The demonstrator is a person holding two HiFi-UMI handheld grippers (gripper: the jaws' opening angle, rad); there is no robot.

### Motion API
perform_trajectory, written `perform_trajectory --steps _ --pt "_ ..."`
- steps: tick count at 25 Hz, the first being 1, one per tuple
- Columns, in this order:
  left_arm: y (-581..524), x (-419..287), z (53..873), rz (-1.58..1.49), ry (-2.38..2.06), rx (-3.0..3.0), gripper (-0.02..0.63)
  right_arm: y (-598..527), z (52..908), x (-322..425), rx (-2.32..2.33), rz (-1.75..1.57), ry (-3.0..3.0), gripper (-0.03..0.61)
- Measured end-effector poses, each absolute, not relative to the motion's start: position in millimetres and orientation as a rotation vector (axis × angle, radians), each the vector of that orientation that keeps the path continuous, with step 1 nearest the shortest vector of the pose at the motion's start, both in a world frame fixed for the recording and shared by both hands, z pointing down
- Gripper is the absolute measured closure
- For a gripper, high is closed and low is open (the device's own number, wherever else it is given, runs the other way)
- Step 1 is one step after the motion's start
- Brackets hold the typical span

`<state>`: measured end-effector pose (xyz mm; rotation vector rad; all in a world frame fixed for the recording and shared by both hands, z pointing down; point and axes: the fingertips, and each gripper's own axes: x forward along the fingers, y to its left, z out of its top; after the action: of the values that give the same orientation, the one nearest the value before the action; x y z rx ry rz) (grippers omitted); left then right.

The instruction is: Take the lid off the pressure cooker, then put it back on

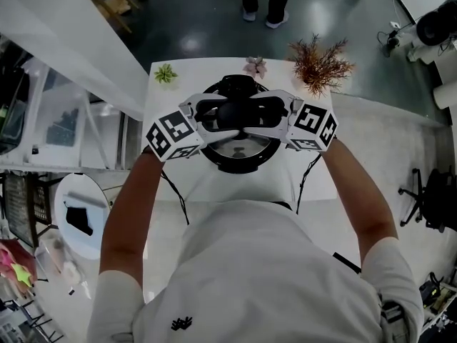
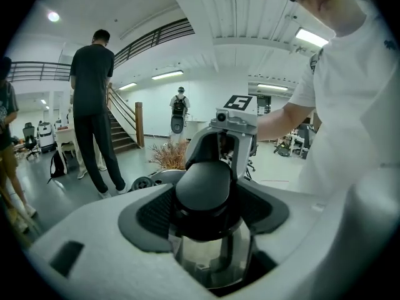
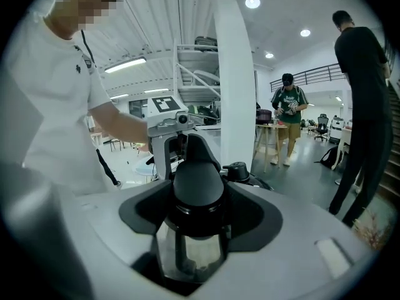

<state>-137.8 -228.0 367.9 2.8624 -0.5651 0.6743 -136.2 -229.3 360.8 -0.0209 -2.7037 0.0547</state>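
On the white bench (image 1: pixel 235 184) stands the pressure cooker (image 1: pixel 239 165), its lid (image 1: pixel 239 147) seated on top. Either end of the lid's black handle (image 1: pixel 239 114) sits between the spread, unclamped jaws of the left claw (image 2: pixel 209 199) and right claw (image 3: pixel 199 199). Behind stands a dried plant (image 1: pixel 319 66).

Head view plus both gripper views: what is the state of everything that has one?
pressure cooker: upright on the white table, closed.
lid: seated on the cooker.
lid handle: between the jaws of both grippers, one from each side.
left gripper: open, jaws apart round one end of the handle.
right gripper: open, jaws apart round the other end.
dried plant: upright at the table's far edge.
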Motion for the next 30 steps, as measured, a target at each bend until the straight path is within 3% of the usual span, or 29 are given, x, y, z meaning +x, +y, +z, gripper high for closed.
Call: perform_trajectory --steps 30 --pt "-221.6 -135.2 342.6 0.684 -0.584 2.924 0.331 -218.2 335.6 -133.4 -0.025 0.001 -2.698 0.302"
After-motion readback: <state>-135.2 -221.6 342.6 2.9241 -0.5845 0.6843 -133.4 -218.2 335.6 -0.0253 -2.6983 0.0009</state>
